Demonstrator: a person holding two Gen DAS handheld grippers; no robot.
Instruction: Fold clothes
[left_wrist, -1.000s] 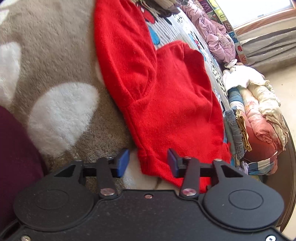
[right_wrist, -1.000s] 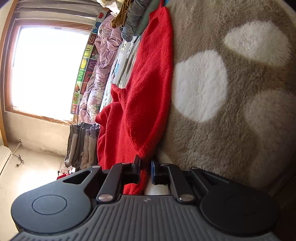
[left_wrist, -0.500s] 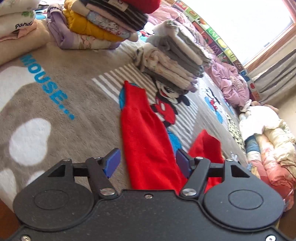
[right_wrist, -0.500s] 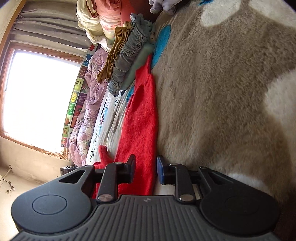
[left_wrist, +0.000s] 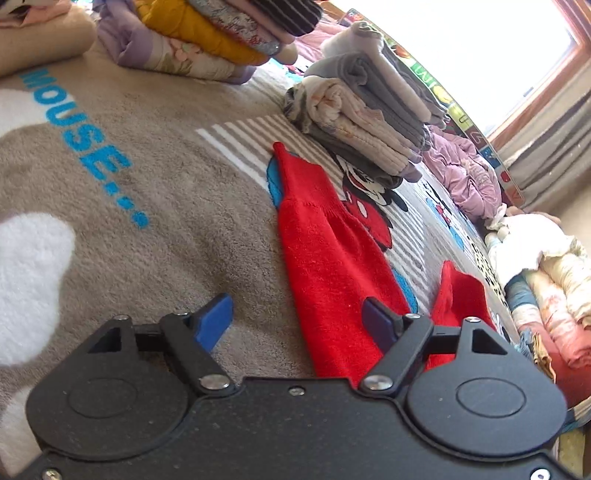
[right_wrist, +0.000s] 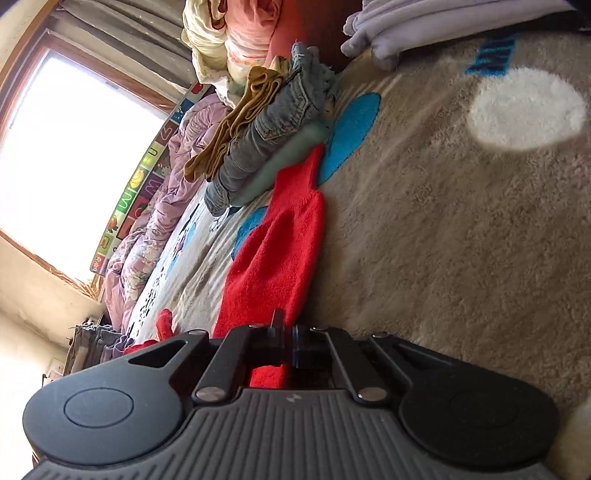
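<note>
- On a plush beige blanket (left_wrist: 155, 177) with white spots and blue lettering, the left wrist view shows a red sweater (left_wrist: 325, 254) lying stretched out, one sleeve running away from the camera toward a cartoon mouse print.
- The left gripper (left_wrist: 299, 319) hovers low over the near end of that sleeve; its jaws are opening and stand wide, with blue pads.
- The right-hand pad sits over the red knit, the left-hand pad (left_wrist: 216, 321) over bare blanket, and neither presses on the cloth.
- A second red part of the garment (left_wrist: 458, 295) rises to the right of the sleeve.
- Beyond the sleeve's tip stands a stack of folded grey and cream clothes (left_wrist: 365, 118); another folded stack (left_wrist: 207, 40) with a mustard piece lies at the top left.
- In the right wrist view, the same red sweater (right_wrist: 277, 254) runs from the gripper up toward a pile of jeans and ochre cloth (right_wrist: 258, 125).
- The right gripper (right_wrist: 288, 343) has its jaws drawn fully together, pinching the near edge of the red knit between them.
- The beige blanket (right_wrist: 461, 240) fills the right side; a bright window (right_wrist: 74, 147) lies to the left.
</note>
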